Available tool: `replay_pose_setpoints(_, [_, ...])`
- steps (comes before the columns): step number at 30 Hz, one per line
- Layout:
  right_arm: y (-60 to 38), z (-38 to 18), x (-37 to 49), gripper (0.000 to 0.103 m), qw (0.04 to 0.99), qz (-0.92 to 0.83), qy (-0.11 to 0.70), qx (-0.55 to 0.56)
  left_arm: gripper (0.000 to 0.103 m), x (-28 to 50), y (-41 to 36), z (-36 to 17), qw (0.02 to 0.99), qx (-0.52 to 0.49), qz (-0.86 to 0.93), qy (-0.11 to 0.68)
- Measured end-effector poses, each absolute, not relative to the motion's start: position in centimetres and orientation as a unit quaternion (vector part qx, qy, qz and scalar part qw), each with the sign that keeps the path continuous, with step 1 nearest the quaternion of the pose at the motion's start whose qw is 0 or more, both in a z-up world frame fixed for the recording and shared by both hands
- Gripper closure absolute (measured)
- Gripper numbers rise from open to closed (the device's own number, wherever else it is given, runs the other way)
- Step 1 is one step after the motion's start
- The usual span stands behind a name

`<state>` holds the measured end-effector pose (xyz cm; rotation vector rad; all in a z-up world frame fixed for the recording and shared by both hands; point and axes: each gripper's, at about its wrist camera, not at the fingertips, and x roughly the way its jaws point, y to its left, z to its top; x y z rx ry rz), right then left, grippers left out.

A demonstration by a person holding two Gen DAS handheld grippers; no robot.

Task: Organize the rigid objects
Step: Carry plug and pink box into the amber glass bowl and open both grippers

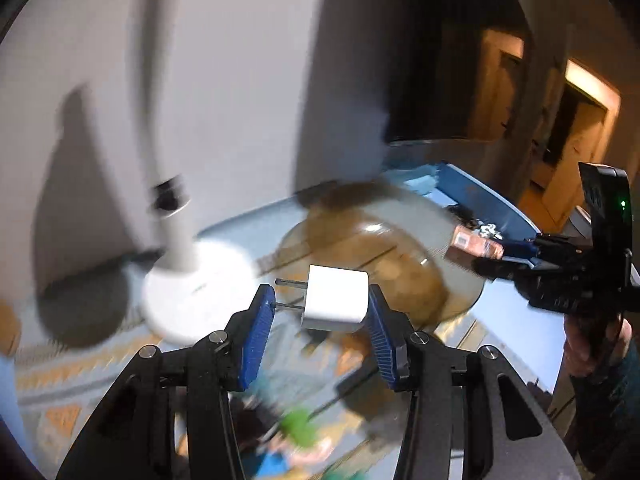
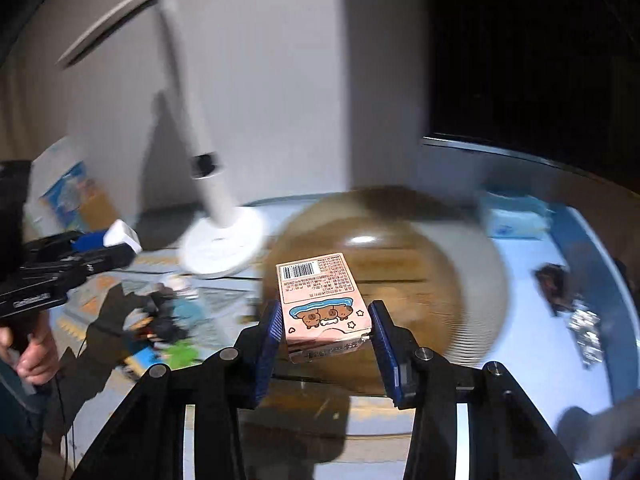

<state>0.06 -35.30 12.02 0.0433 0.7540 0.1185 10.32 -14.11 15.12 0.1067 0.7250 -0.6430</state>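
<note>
Left gripper (image 1: 320,308): you grip a white plug adapter (image 1: 336,298) between the blue pads, jaws partly closed on its body, prongs sticking out toward 9 o'clock past the left pad. The sideways hold likely keeps the prongs clear of the pads. It hangs in the air above the patterned table mat (image 1: 80,368), in front of the brown glass bowl (image 1: 372,248).

At 10 o'clock from the adapter stands the white desk lamp (image 1: 192,280), its round base on the table just beside the bowl. A clutter of small items (image 2: 160,320), too blurred to name, lies on the mat at 7 o'clock from the bowl.

Right gripper (image 2: 326,332): jaws narrowed onto a pink carton (image 2: 320,300) with a barcode and cartoon animals, pads pressing on its two long sides near the bottom end, so the printed face stays up and the free end points at 12 o'clock toward the bowl. It also hangs clear of the table, over the bowl's near rim.

At 3 o'clock sits a blue tray (image 2: 576,248) with a dark wrapper and foil bits. Judging by both hands aiming the same way, the bowl looks like the drop spot.
</note>
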Motion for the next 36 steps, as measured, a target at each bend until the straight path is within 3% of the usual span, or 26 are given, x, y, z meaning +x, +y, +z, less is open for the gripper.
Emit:
replay_pose_setpoints(7, [-37.9, 9.9, 2.0, 0.060, 0.899, 0.014, 0.438, -0.011, 0.060, 13.8, -23.9, 11.2, 0.850, 0.083, -0.329, 0.403])
replay_pose_setpoints(17, [-39.2, 6.1, 3.4, 0.060, 0.868, 0.010, 0.497, -0.012, 0.059, 15.0, -27.2, 6.9, 0.827, 0.105, -0.320, 0.450])
replay_pose_setpoints(18, [-39.3, 6.0, 3.5, 0.060, 0.868, 0.008, 0.497, -0.008, 0.057, 15.2, -27.3, 6.9, 0.825, 0.101, -0.323, 0.453])
replay_pose_setpoints(19, [-39.4, 6.0, 3.7, 0.058, 0.867, 0.003, 0.499, -0.005, 0.039, 15.5, -27.2, 6.9, 0.822, 0.094, -0.326, 0.458])
replay_pose_setpoints(20, [-39.5, 6.0, 3.8, 0.048, 0.866, -0.003, 0.499, -0.003, 0.023, 15.9, -27.0, 7.1, 0.822, 0.079, -0.326, 0.459])
replay_pose_setpoints(22, [-39.6, 6.6, 3.9, 0.042, 0.874, -0.013, 0.485, -0.008, 0.023, 15.9, -26.6, 7.8, 0.832, 0.071, -0.322, 0.446])
replay_pose_setpoints(36, [-37.0, 10.8, 1.2, 0.042, 0.896, 0.018, 0.444, 0.007, 0.023, 12.0, -21.1, 12.7, 0.859, 0.078, -0.311, 0.398])
